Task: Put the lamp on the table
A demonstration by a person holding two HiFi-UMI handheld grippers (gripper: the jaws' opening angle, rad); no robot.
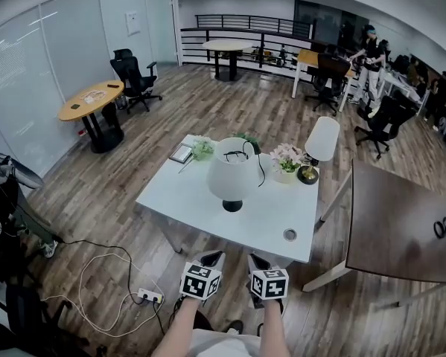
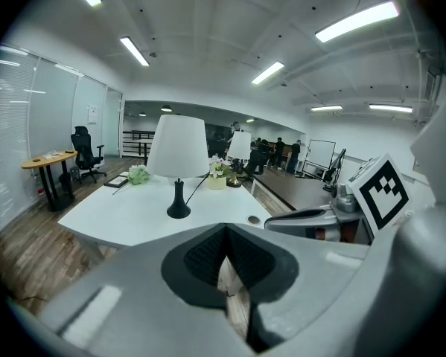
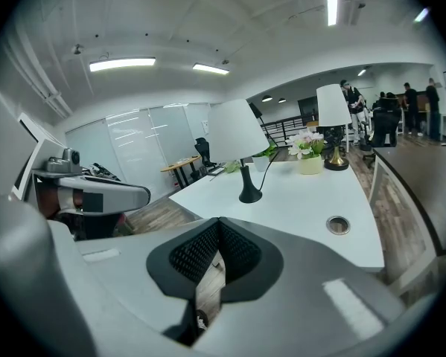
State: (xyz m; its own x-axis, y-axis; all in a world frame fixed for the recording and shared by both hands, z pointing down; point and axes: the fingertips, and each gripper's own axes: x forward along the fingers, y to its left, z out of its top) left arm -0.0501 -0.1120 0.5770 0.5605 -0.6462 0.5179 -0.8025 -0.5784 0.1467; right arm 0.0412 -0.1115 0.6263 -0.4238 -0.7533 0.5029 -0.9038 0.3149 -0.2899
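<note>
A lamp (image 1: pixel 231 171) with a white shade and a black foot stands upright in the middle of the white table (image 1: pixel 184 199); its black cord trails toward the far side. The same lamp (image 2: pixel 177 147) shows ahead in the left gripper view, and the lamp (image 3: pixel 237 130) ahead in the right gripper view. My left gripper (image 1: pixel 212 259) and right gripper (image 1: pixel 258 262) hover side by side just off the table's near edge, apart from the lamp. The left gripper (image 2: pixel 224 233) and right gripper (image 3: pixel 219 225) are both shut, with nothing between their pads.
Toward the table's back stand a second white-shaded lamp (image 1: pixel 320 144) on a brass foot, a flower pot (image 1: pixel 287 161), a green plant (image 1: pixel 202 149) and a notebook (image 1: pixel 182 153). A cable hole (image 1: pixel 290 234) sits near the front right corner. A brown table (image 1: pixel 401 222) stands right; a power strip (image 1: pixel 150 296) lies left.
</note>
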